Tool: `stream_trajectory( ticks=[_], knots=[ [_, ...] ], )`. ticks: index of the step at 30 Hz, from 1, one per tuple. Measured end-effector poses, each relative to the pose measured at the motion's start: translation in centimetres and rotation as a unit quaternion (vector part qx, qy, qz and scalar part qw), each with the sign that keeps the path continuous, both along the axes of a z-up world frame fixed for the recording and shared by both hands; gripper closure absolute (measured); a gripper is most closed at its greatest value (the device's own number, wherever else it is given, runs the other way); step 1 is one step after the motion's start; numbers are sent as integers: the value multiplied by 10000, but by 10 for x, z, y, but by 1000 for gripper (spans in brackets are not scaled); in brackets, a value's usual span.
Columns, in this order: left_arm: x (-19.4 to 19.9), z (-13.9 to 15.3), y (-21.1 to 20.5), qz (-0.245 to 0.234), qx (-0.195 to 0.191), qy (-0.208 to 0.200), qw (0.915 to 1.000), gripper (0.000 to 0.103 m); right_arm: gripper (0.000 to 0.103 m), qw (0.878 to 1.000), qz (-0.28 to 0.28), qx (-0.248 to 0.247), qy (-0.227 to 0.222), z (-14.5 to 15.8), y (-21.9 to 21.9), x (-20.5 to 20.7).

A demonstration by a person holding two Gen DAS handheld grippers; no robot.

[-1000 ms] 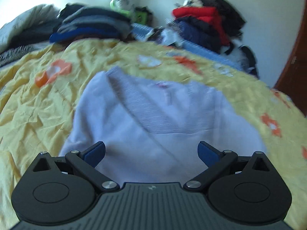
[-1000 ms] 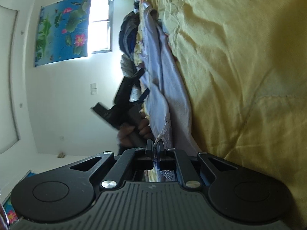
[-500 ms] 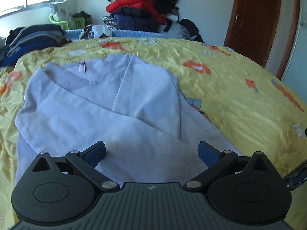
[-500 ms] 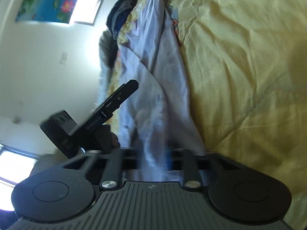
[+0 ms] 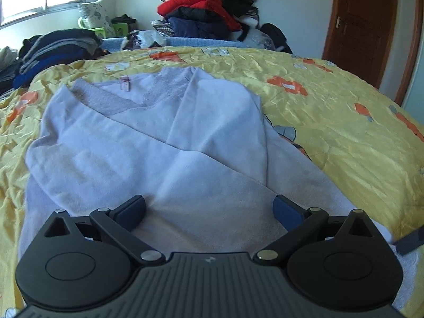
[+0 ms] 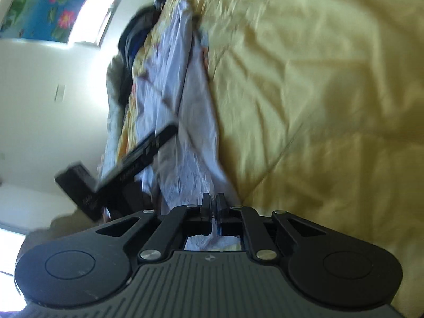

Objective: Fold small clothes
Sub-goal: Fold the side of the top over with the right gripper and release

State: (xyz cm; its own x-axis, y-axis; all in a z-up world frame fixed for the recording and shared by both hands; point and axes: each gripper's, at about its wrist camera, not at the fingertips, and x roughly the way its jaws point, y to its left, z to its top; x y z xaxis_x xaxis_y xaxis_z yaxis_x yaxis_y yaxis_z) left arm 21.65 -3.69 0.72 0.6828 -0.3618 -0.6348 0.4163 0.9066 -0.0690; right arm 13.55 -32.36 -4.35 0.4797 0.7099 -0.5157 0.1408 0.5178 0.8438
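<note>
A pale lilac top (image 5: 148, 143) lies spread on the yellow flowered bedspread (image 5: 331, 122), neckline far from me, one side folded over the middle. My left gripper (image 5: 209, 208) is open just above its near hem, holding nothing. My right gripper (image 6: 212, 202) is rolled on its side, jaws pressed together on the near edge of the same top (image 6: 185, 122). The left gripper's body (image 6: 137, 159) shows in the right wrist view, over the garment. The right gripper's tip (image 5: 409, 241) peeks in at the left wrist view's right edge.
Piles of dark folded clothes (image 5: 58, 47) sit at the bed's far left. A heap of red and dark jackets (image 5: 206, 10) is at the far end. A brown door (image 5: 368, 23) stands on the right. A window (image 6: 106, 18) and flower poster (image 6: 47, 2) are on the wall.
The left gripper swung from the neckline side to the hem end and stayed open. The right gripper kept its hold on the cloth edge and shifted along the bed.
</note>
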Motion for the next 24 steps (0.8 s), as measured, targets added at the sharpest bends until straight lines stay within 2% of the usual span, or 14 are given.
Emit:
stream_trajectory(
  ticks=[2,4,6,9,12,14,16,17,19,24],
  knots=[
    [-13,11,4,171,-130,-156,9996,0,84,9995,-215,-163,-142,8,-5,-1],
    [-33,24,7,73,-308,-359,9989,0,83,9984,-367,-232,-361,19,-7,3],
    [-58,33,5,-133,-466,-503,9976,0,74,9979,-417,-52,-495,26,-7,10],
    [-82,29,-9,-444,-461,-284,9975,0,63,9973,-311,314,-593,30,5,33],
    [-98,18,-25,-745,-413,-35,9964,0,62,9962,205,670,-509,28,36,70],
    [-103,10,-35,-958,-370,134,9946,0,57,9951,567,728,-358,27,59,96],
    [-104,2,-43,-1112,-244,298,9931,0,54,9949,846,539,-114,21,77,118],
    [-107,-1,-47,-1119,-99,201,9935,0,53,9949,945,359,66,16,83,127],
    [-111,-4,-52,-1200,147,91,9926,0,61,9935,1091,-88,301,8,89,136],
    [-107,-1,-48,-1280,89,139,9916,0,61,9937,1074,-130,306,9,81,136]
  ],
)
